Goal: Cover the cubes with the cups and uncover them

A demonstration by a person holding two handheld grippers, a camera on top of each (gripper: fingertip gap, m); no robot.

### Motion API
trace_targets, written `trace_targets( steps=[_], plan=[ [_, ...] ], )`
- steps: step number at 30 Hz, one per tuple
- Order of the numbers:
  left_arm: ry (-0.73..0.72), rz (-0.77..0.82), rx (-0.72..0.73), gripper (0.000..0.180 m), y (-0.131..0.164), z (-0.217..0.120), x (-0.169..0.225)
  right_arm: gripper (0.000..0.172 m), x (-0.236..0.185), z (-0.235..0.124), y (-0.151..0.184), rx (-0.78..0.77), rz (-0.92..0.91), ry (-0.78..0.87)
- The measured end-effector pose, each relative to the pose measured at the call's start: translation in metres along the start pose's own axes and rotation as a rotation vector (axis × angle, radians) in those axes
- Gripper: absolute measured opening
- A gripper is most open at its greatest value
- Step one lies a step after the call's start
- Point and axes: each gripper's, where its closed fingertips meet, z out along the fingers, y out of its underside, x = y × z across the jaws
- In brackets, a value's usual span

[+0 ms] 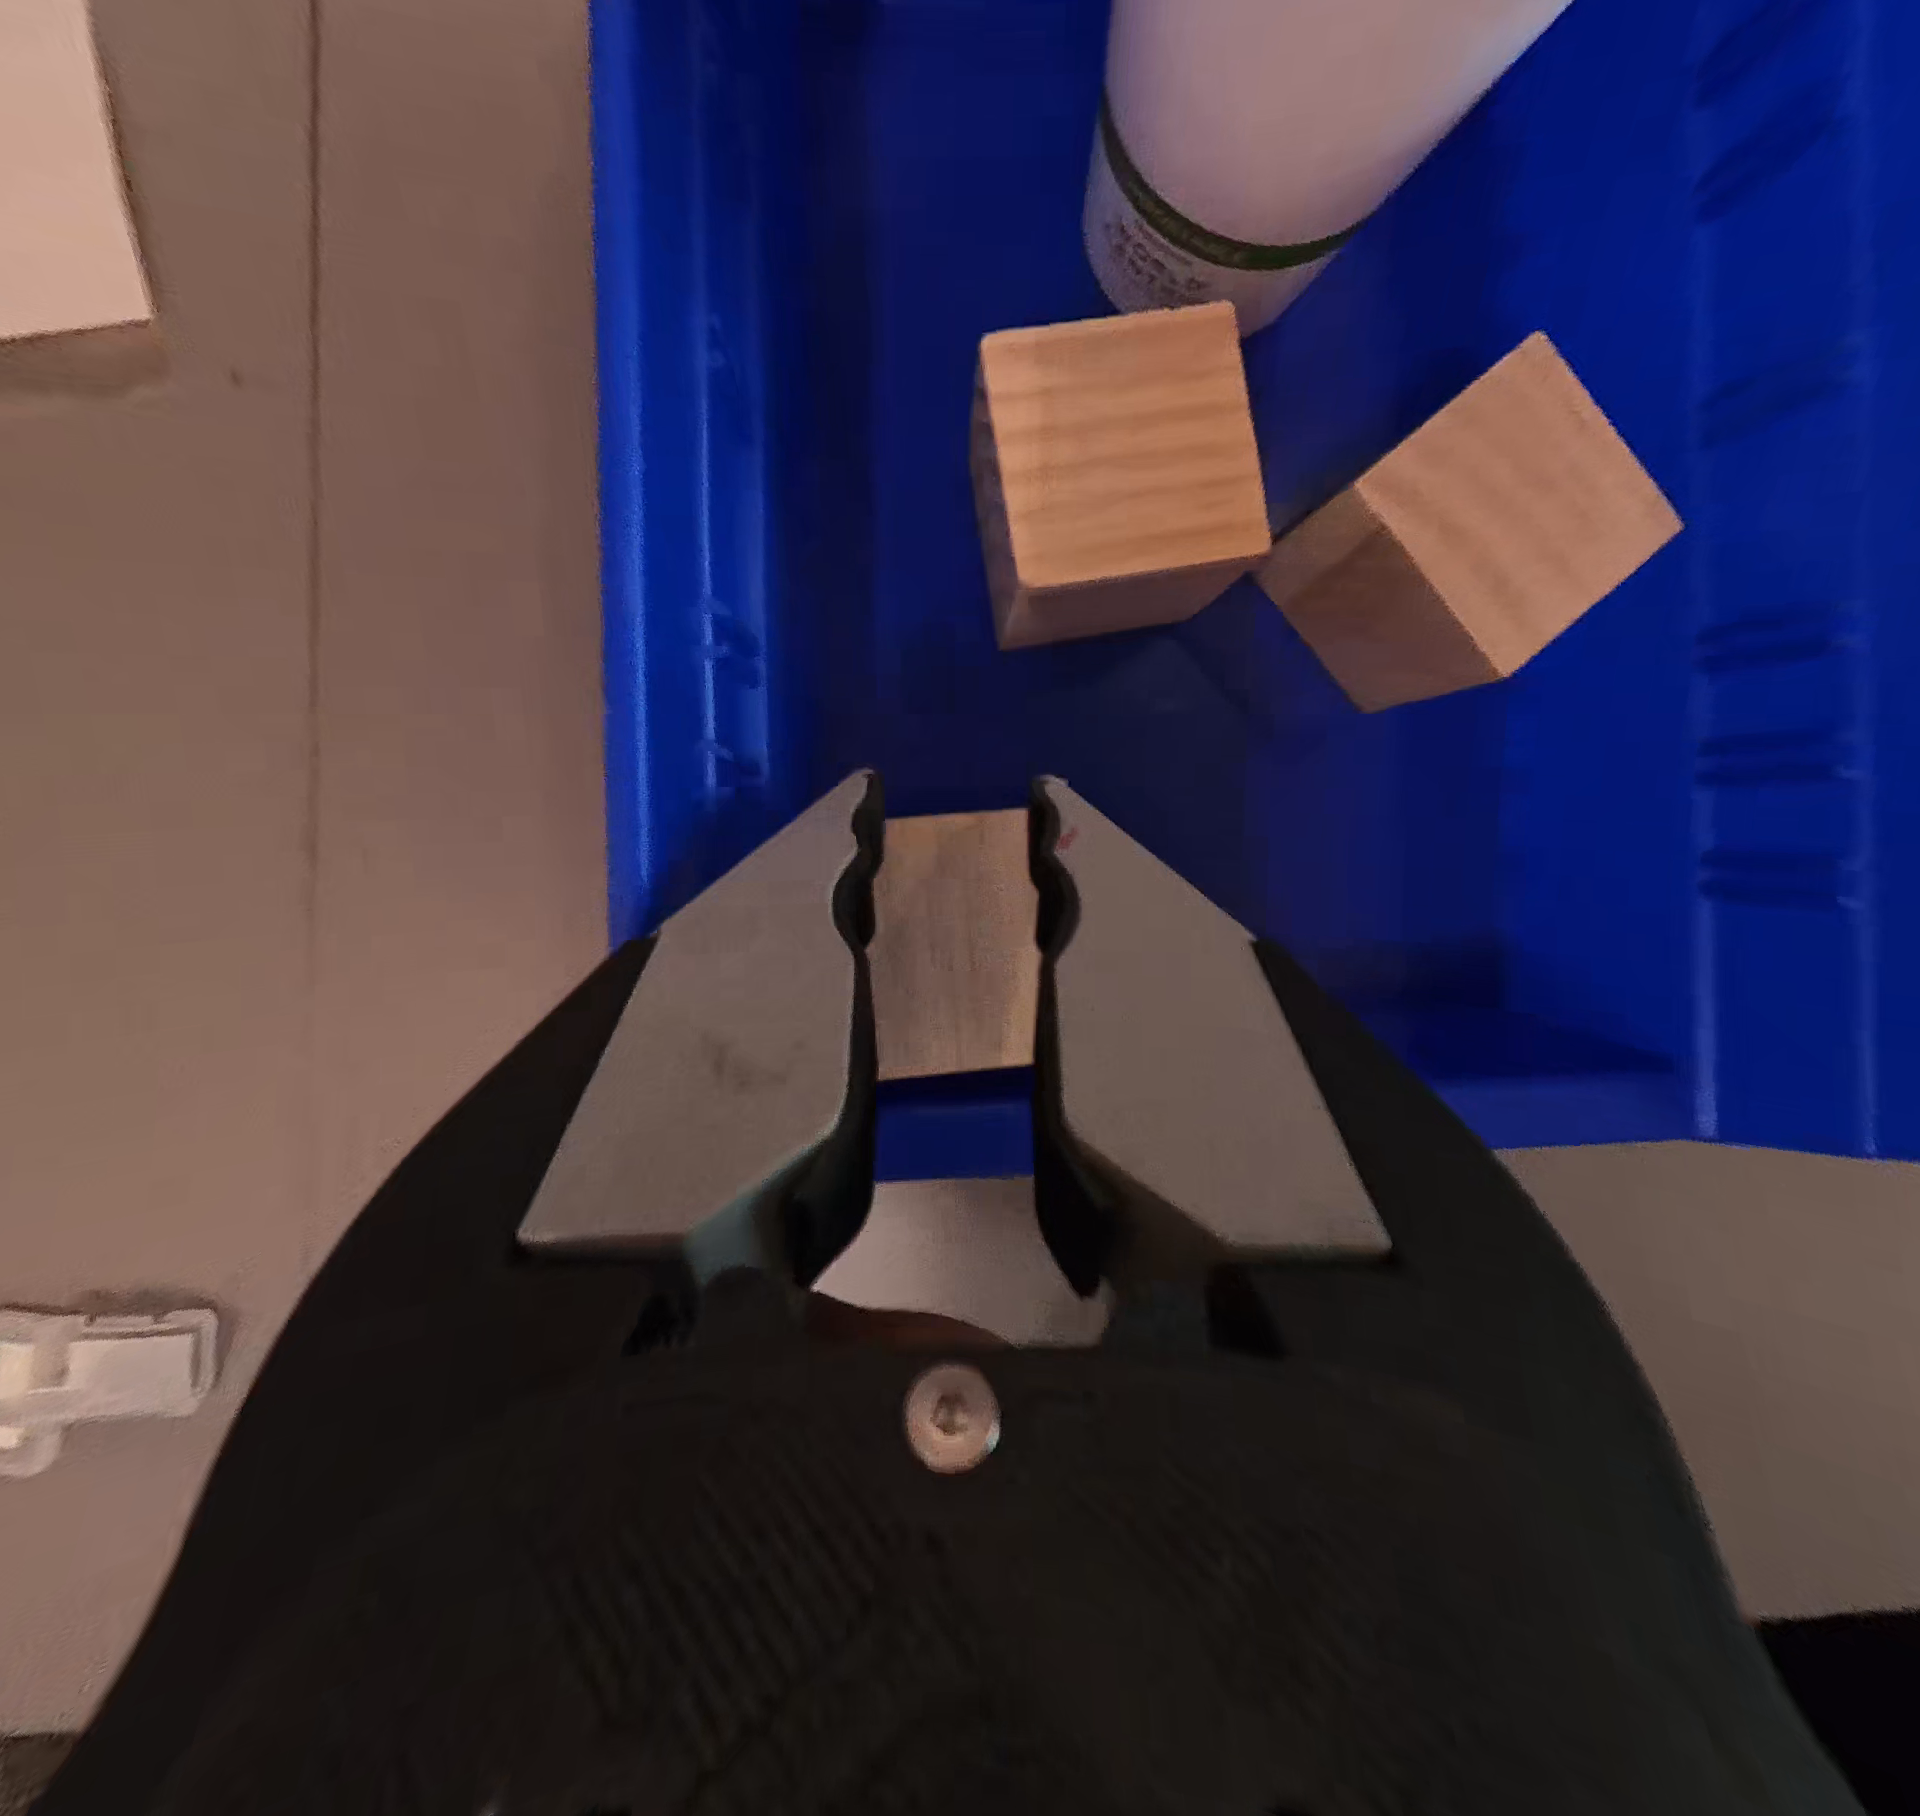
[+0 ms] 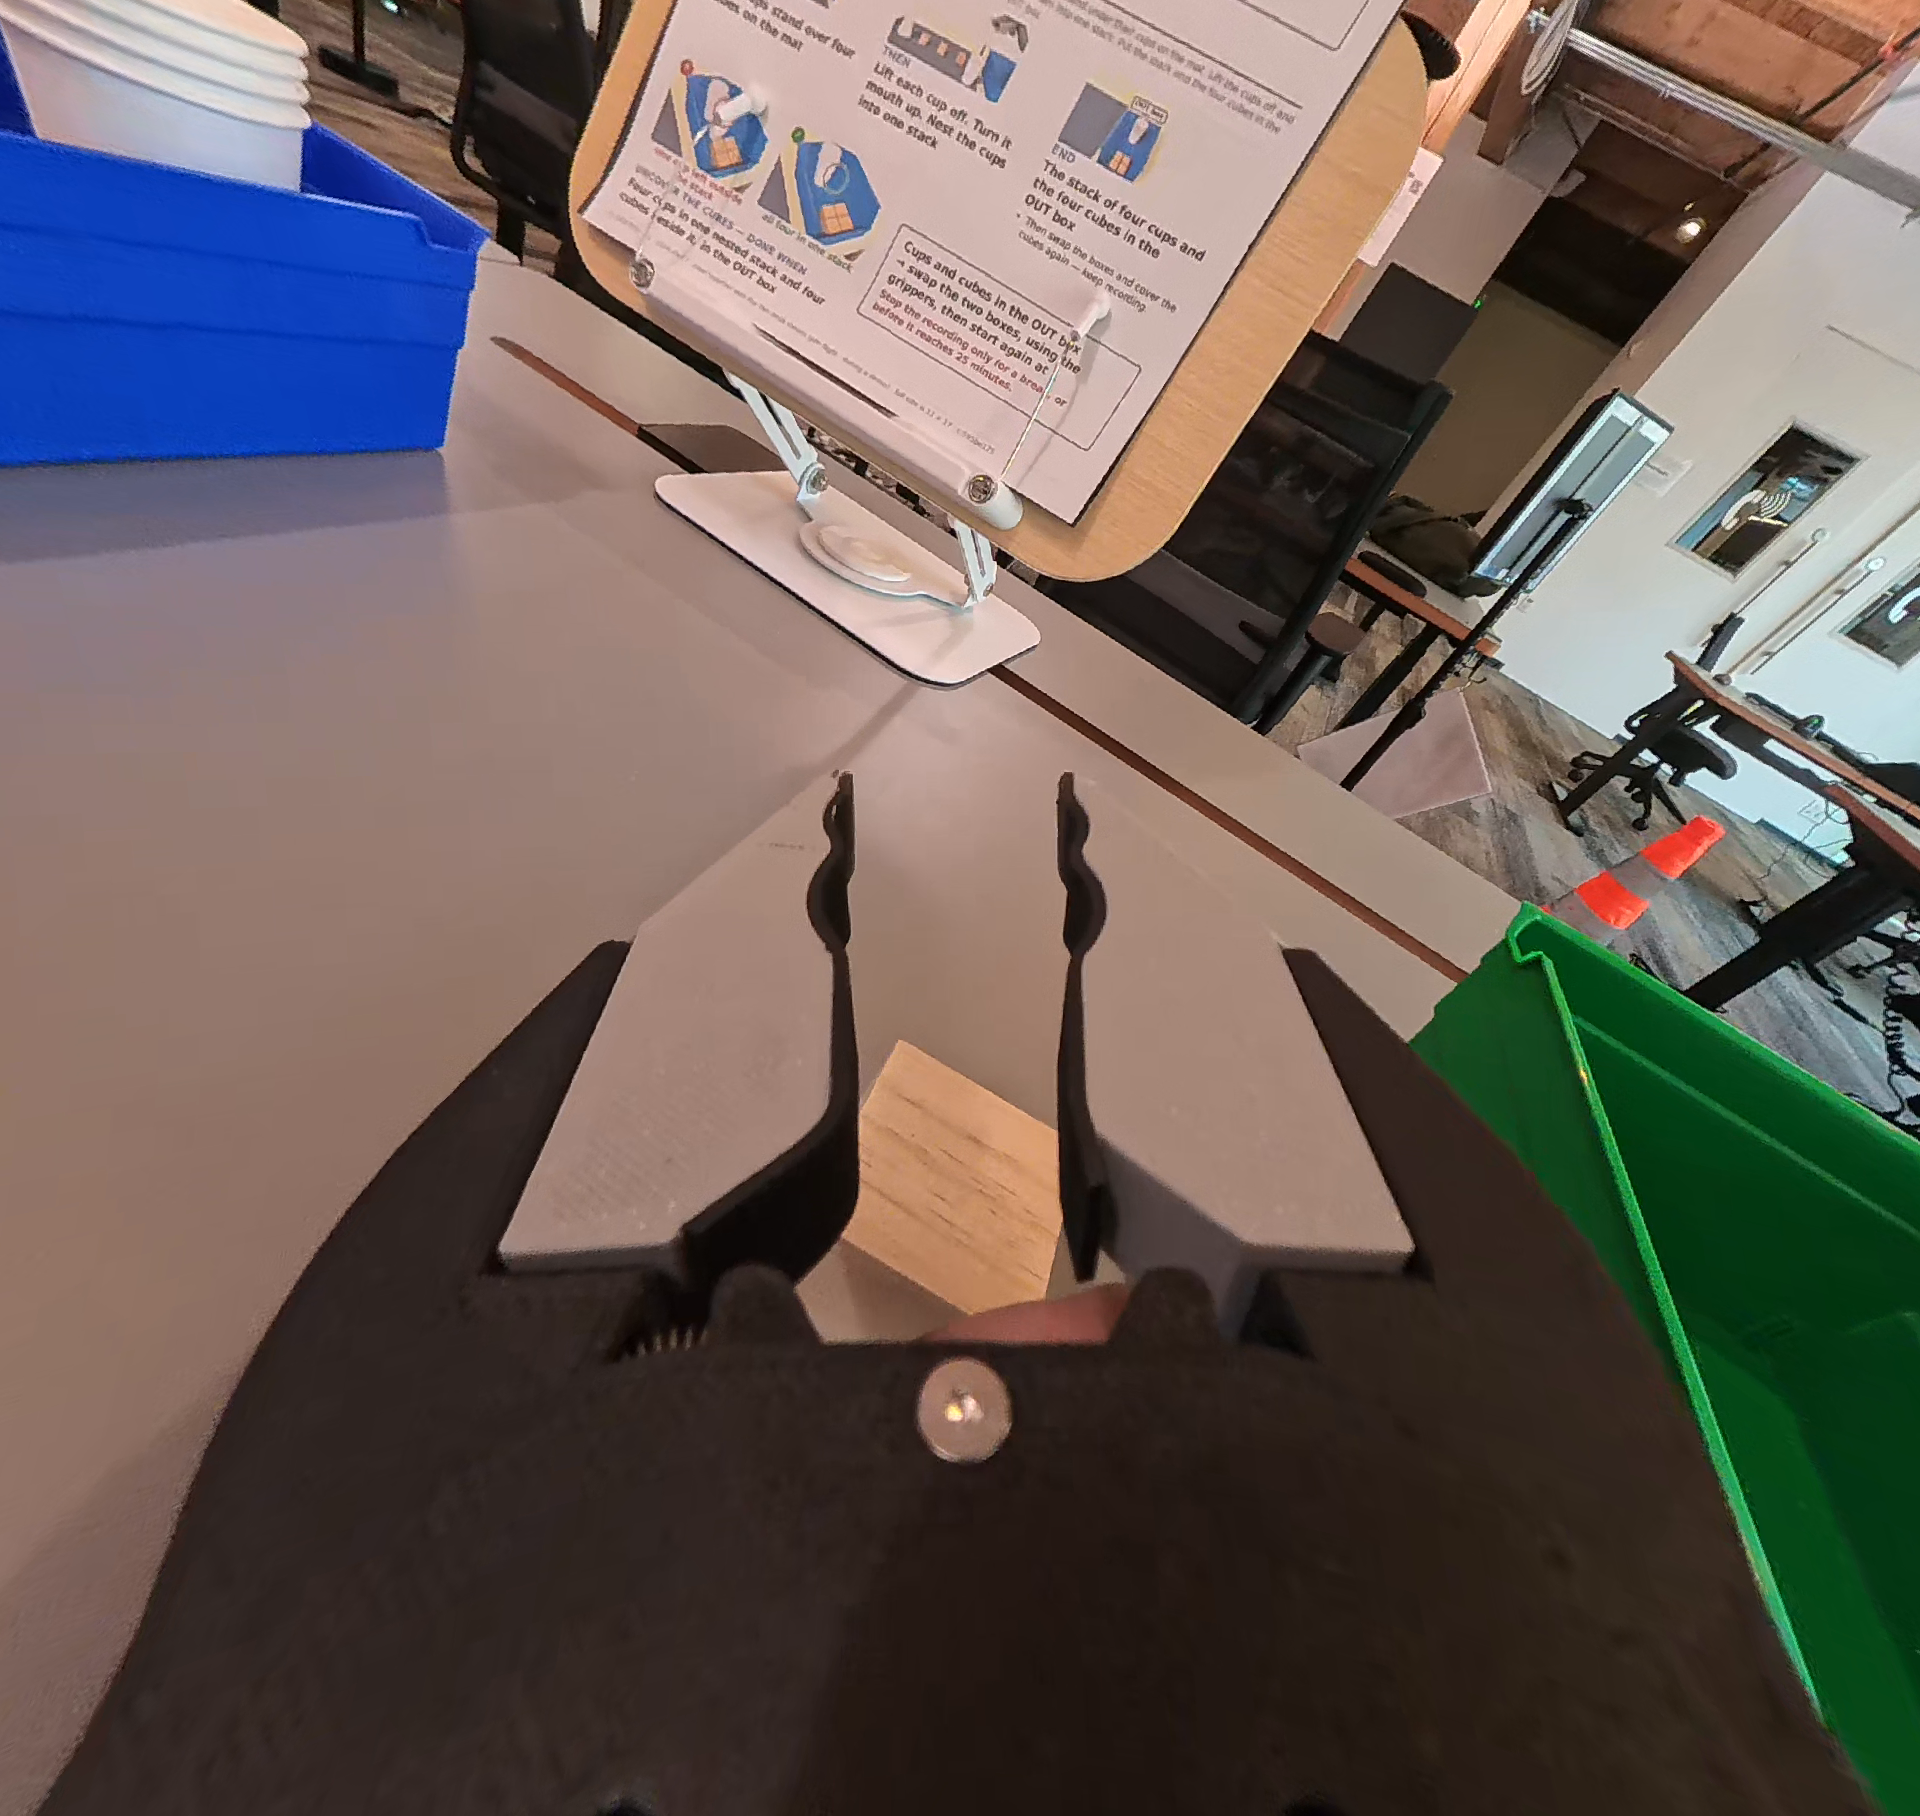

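In the left wrist view my left gripper [image 1: 951, 790] reaches down into a blue box [image 1: 727, 416] and is shut on a wooden cube [image 1: 951, 945], with both pads against its sides. Two more wooden cubes [image 1: 1122, 467] [image 1: 1475, 519] lie on the box floor beyond it. A stack of white cups [image 1: 1247, 104] stands at the far end. In the right wrist view my right gripper [image 2: 951, 790] hovers low over the grey table [image 2: 416, 727]. A wooden cube [image 2: 966, 1174] sits deep between its fingers, corner forward, against the right pad. Its left corner is hidden.
The blue box [image 2: 208, 332] with the cup stack [image 2: 145, 73] stands at the far left in the right wrist view. An instruction sheet on a white stand [image 2: 883, 561] is ahead. A green box [image 2: 1714, 1195] is at the right. The table edge runs behind it.
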Motion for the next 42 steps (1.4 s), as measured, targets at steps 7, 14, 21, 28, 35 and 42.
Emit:
trace_targets(
  steps=[7,14,21,28,35,42],
  plan=[
    [-0.056,0.110,-0.088,0.050,0.010,-0.004,0.011,0.036,-0.004,0.000,0.000,-0.001,-0.010,-0.010],
    [-0.139,0.216,-0.169,0.062,0.013,-0.014,0.024,0.035,-0.004,-0.002,-0.003,0.012,-0.015,-0.008],
    [-0.114,0.149,-0.149,0.076,0.012,-0.011,0.028,0.035,-0.007,-0.005,-0.009,0.032,-0.033,-0.008],
    [0.236,0.052,-0.094,0.065,0.009,-0.006,0.084,0.034,-0.007,-0.007,-0.012,0.043,-0.039,-0.008],
    [-0.011,0.124,-0.146,0.079,0.020,-0.005,0.037,0.034,-0.011,-0.007,-0.013,0.045,-0.057,-0.015],
    [-0.084,0.296,-0.311,0.060,0.049,0.018,0.021,0.034,-0.010,-0.006,-0.011,0.039,-0.059,-0.009]
  ],
)
